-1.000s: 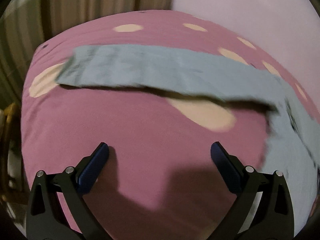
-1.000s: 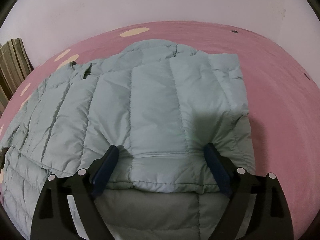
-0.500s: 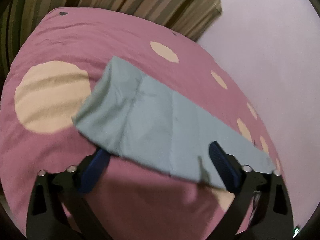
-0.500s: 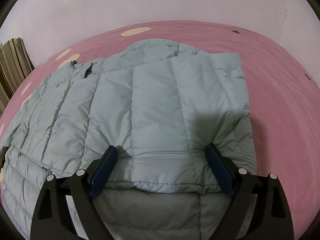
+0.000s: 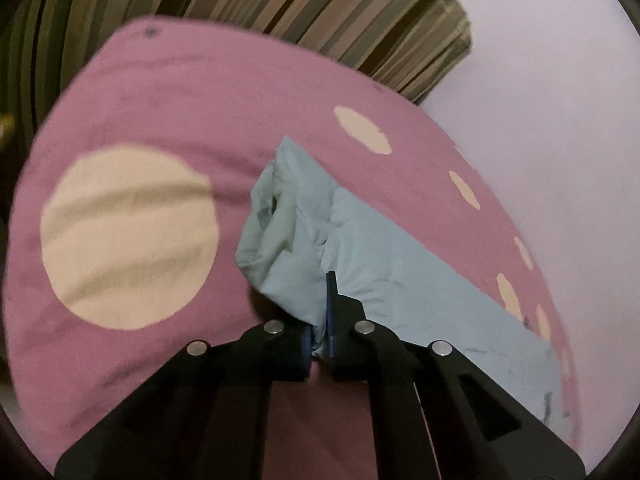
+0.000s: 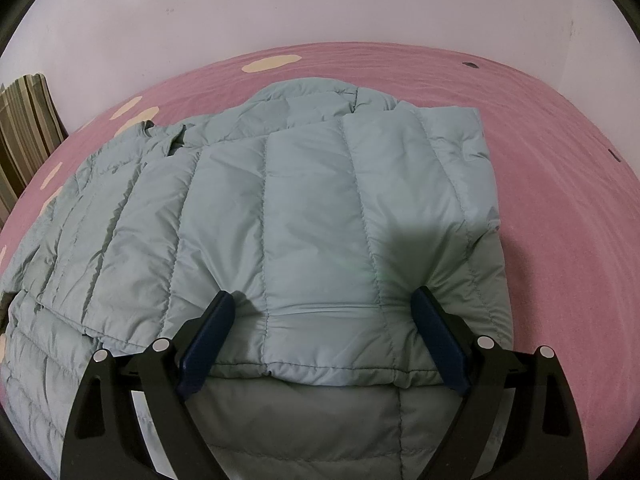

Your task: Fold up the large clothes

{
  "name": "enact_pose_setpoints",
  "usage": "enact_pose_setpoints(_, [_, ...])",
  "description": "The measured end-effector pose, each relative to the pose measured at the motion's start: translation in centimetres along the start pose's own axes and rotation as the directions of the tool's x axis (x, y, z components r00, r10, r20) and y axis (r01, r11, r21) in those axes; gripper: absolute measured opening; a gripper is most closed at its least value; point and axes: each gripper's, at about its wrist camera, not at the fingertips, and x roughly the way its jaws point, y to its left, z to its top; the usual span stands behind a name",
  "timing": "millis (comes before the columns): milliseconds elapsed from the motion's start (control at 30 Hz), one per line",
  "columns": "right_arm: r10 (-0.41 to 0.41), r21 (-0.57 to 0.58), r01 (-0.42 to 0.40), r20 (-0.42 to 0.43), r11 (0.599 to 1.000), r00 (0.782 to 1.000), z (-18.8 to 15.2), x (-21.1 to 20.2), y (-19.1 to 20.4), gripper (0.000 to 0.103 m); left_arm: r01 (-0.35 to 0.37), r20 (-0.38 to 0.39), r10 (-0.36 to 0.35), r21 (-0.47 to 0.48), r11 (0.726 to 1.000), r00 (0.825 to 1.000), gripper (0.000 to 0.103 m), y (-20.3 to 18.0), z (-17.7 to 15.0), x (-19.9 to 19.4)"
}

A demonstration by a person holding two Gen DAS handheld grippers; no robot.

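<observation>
A pale blue-green quilted puffer jacket (image 6: pixel 304 216) lies on a pink bed sheet (image 6: pixel 560 160). One side panel is folded over its body. My right gripper (image 6: pixel 320 308) is open, its fingers pressed down on the folded panel near its lower edge. In the left wrist view the jacket's sleeve (image 5: pixel 420 280) stretches across the sheet. My left gripper (image 5: pixel 322 308) is shut on the sleeve near its cuff (image 5: pixel 280 232), and the cloth bunches up between the fingers.
The pink sheet (image 5: pixel 160 96) has cream round spots (image 5: pixel 128 236). A striped curtain (image 5: pixel 320 8) hangs behind the bed's far edge, also in the right wrist view (image 6: pixel 24 128). A pale wall (image 6: pixel 320 0) runs along the bed's far side.
My left gripper swung over to the sleeve end, came down on it and shut on the cloth near the cuff. My right gripper stayed open on the folded panel.
</observation>
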Motion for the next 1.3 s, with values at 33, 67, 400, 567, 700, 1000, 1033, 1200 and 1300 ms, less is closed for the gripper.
enact_pose_setpoints(33, [0.000,0.000,0.000,0.000,1.000,1.000,0.0,0.0,0.0,0.089,-0.001,0.015,0.001,0.025,1.000,1.000,0.004,-0.6,0.0,-0.4])
enact_pose_setpoints(67, [0.000,0.000,0.000,0.000,1.000,1.000,0.0,0.0,0.0,0.089,0.006,0.037,-0.008,0.058,0.998,0.999,0.004,-1.6,0.1,-1.0])
enact_pose_setpoints(400, [0.007,0.005,-0.007,0.004,1.000,1.000,0.0,-0.1,-0.1,0.089,0.163,0.043,-0.189,0.341,0.926,0.981,0.004,-14.2,-3.5,-4.7])
enact_pose_setpoints(567, [0.012,0.009,-0.012,0.006,1.000,1.000,0.0,-0.1,-0.2,0.089,0.260,-0.057,-0.265,0.478,0.839,0.962,0.004,-22.0,-9.2,-5.5])
enact_pose_setpoints(700, [0.019,0.016,-0.019,0.010,1.000,1.000,0.0,-0.1,-0.3,0.089,0.315,-0.134,-0.292,0.566,0.762,0.947,0.004,-27.0,-13.8,-5.8])
enact_pose_setpoints(1000, [0.031,0.033,-0.032,0.018,0.999,0.999,0.0,-0.1,-0.4,0.089,0.412,-0.288,-0.296,0.675,0.612,0.911,0.004,-33.7,-23.4,-5.3])
enact_pose_setpoints(1033, [0.031,0.036,-0.032,0.018,0.999,0.999,-0.1,-0.2,-0.5,0.089,0.418,-0.304,-0.287,0.685,0.597,0.908,0.004,-34.0,-24.7,-5.3])
enact_pose_setpoints(1200, [0.033,0.042,-0.034,0.021,0.999,0.999,-0.1,-0.1,-0.4,0.089,0.417,-0.347,-0.231,0.726,0.547,0.909,0.005,-33.9,-28.5,-4.8])
enact_pose_setpoints(1300, [0.032,0.044,-0.033,0.021,0.998,0.999,-0.2,-0.2,-0.5,0.089,0.434,-0.364,-0.238,0.719,0.542,0.901,0.031,-34.0,-29.0,-5.3])
